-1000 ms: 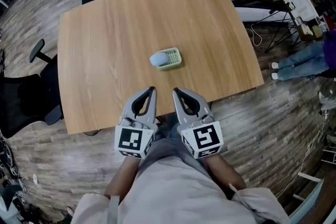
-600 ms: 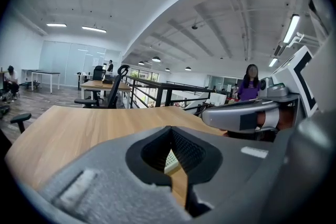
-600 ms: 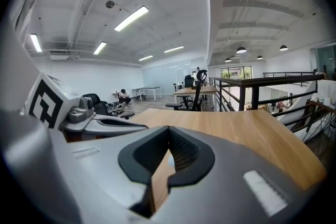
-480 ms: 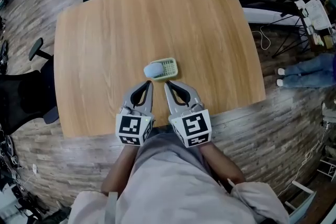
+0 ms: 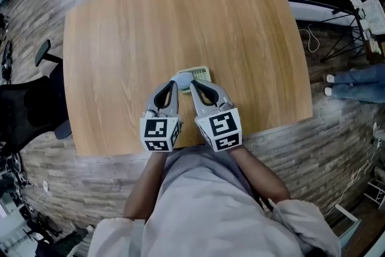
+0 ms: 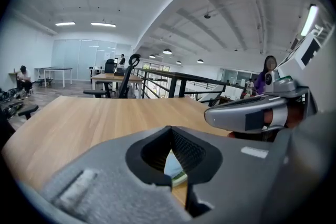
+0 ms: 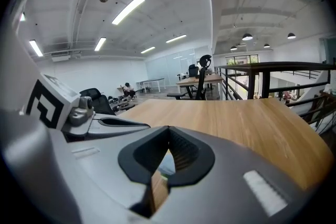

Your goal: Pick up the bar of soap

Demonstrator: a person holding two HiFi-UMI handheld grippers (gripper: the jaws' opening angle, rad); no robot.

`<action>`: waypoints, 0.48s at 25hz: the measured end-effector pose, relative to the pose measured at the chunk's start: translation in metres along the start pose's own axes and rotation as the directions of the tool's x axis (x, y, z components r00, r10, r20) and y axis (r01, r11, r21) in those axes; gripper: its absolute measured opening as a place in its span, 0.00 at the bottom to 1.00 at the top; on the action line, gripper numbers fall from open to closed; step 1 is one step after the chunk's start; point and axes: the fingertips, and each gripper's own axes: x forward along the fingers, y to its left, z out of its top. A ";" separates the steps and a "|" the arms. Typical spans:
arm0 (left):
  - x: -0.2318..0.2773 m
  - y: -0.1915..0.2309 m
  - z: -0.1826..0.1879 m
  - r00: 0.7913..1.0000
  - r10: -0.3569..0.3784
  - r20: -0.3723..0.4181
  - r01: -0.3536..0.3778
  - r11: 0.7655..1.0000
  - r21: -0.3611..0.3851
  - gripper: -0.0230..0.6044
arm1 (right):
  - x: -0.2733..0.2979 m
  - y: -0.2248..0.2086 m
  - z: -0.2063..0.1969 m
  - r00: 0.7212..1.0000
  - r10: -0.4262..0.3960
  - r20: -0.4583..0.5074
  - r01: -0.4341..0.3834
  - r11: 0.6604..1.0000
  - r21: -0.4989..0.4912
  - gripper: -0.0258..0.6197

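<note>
Left hand-held gripper (image 5: pixel 174 85), right hand-held gripper (image 5: pixel 193 85) close beside it — both jaws together, tips tilted downward

right tongs (image 7: pixel 169 128): tips together | bar of soap (image 7: pixel 167 163): glimpsed through gap

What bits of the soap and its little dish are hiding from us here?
- Head view: the near side of the soap and green dish is covered by the tips of the left gripper and right gripper.
- Both gripper views: only a sliver of each shows through the gap behind the shut jaws.
- Whether either gripper touches the soap: cannot tell.
</note>
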 end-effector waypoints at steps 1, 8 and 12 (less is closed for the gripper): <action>0.004 0.006 -0.006 1.000 -0.002 -0.022 0.002 1.000 -0.005 0.04 | 0.007 -0.003 -0.005 1.000 -0.008 -0.016 0.008 1.000 0.003 0.04; 0.024 0.024 -0.052 0.983 -0.034 -0.181 0.022 0.997 -0.069 0.05 | 0.047 -0.007 -0.046 0.989 -0.030 -0.144 0.032 0.999 0.010 0.05; 0.030 0.029 -0.068 0.970 -0.059 -0.234 0.031 0.992 -0.122 0.18 | 0.057 -0.009 -0.059 0.982 -0.042 -0.183 0.044 0.999 0.009 0.08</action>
